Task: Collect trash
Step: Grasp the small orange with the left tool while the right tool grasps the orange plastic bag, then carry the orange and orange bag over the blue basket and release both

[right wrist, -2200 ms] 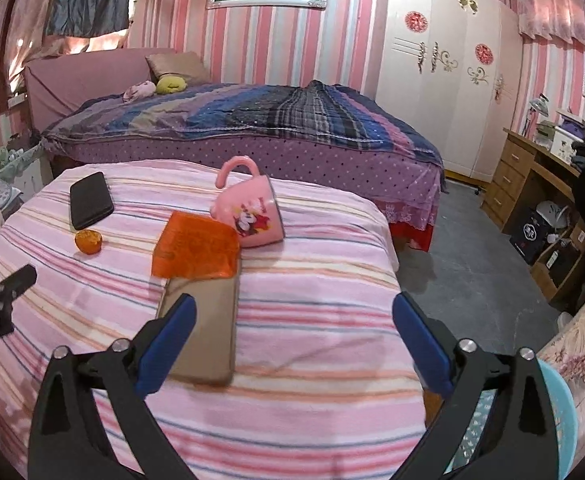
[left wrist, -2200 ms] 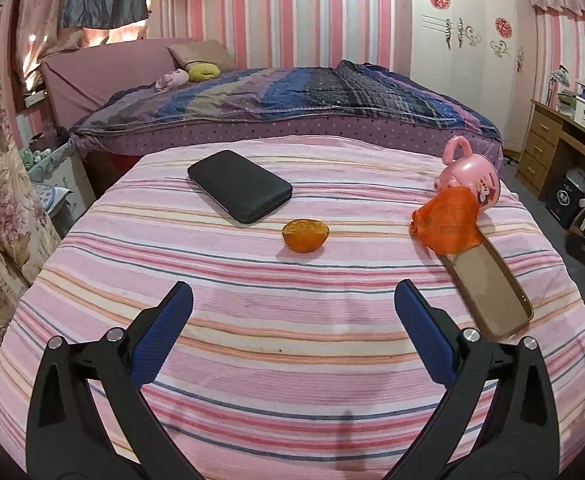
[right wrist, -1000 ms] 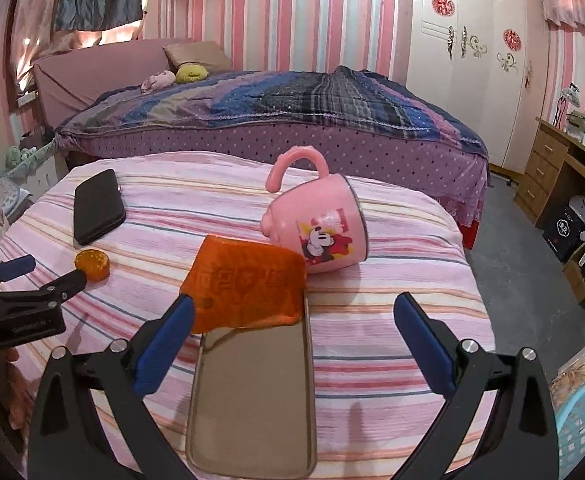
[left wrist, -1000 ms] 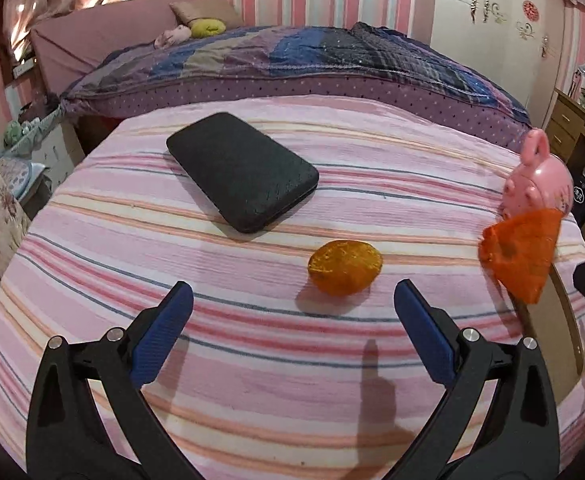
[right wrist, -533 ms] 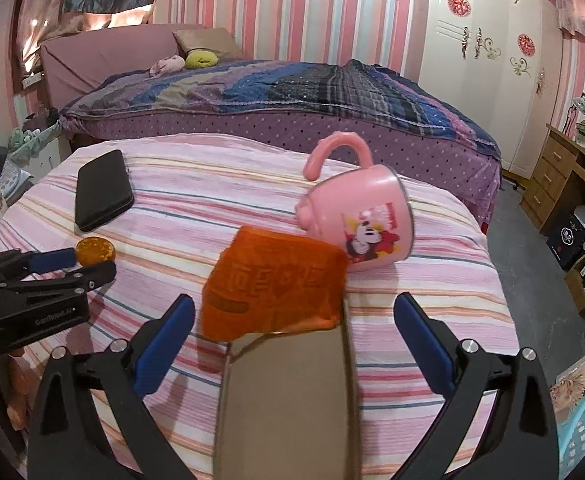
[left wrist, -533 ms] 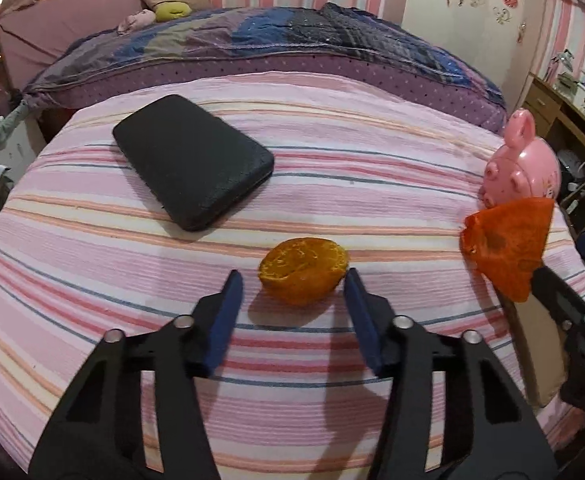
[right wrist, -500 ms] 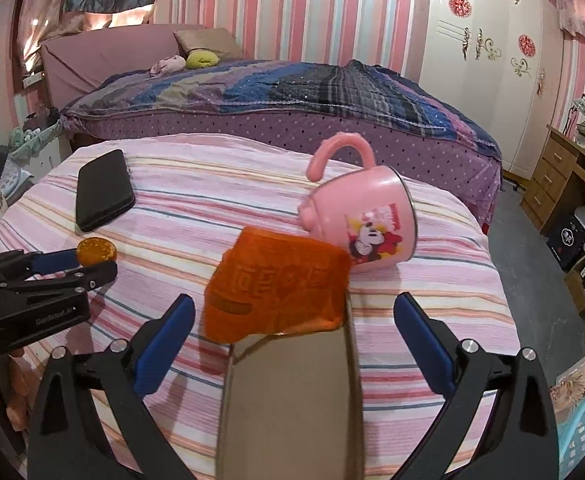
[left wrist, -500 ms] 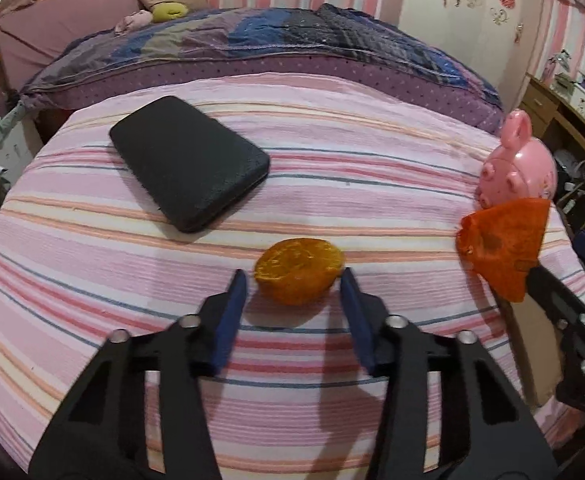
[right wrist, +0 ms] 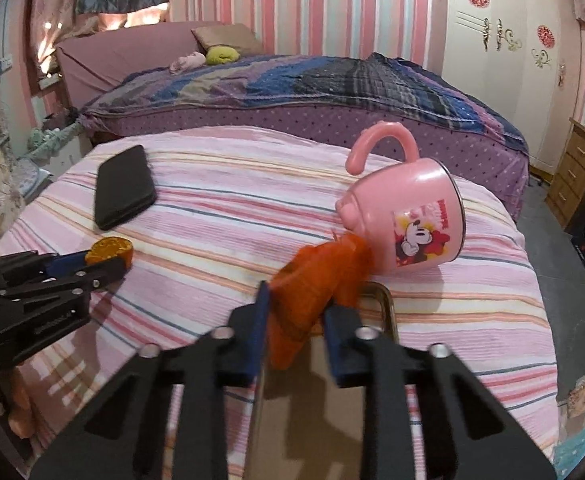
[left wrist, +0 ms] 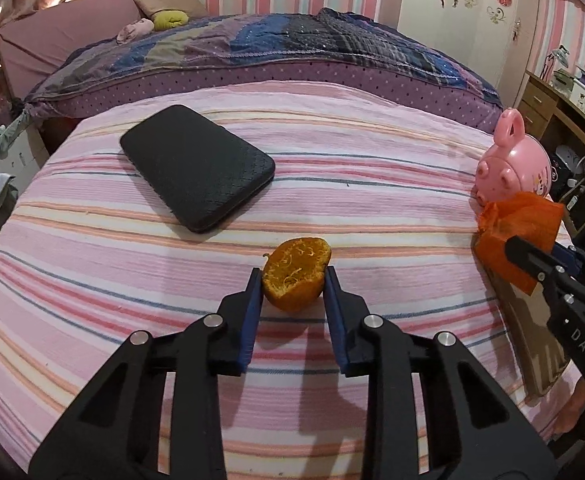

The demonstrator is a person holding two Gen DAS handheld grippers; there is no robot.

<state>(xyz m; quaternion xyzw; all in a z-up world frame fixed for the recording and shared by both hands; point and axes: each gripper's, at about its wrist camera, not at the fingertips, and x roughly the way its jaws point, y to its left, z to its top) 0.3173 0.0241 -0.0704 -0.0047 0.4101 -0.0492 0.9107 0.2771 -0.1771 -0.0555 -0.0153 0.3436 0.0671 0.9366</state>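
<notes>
Left gripper (left wrist: 292, 284) closing its jaws on the orange peel (left wrist: 295, 274) on the striped bed (left wrist: 372, 184); right gripper (right wrist: 298, 306) closing on the orange wrapper (right wrist: 316, 284) beside the pink mug (right wrist: 408, 220). Risks: crushing the soft peel, slipping off the thin wrapper, dragging the mug along

Each camera rides on its own gripper, looking forward and down, close over the striped table (left wrist: 372, 184). Both views share the black case (left wrist: 196, 172) and pink mug (right wrist: 408, 224) (bed behind).
</notes>
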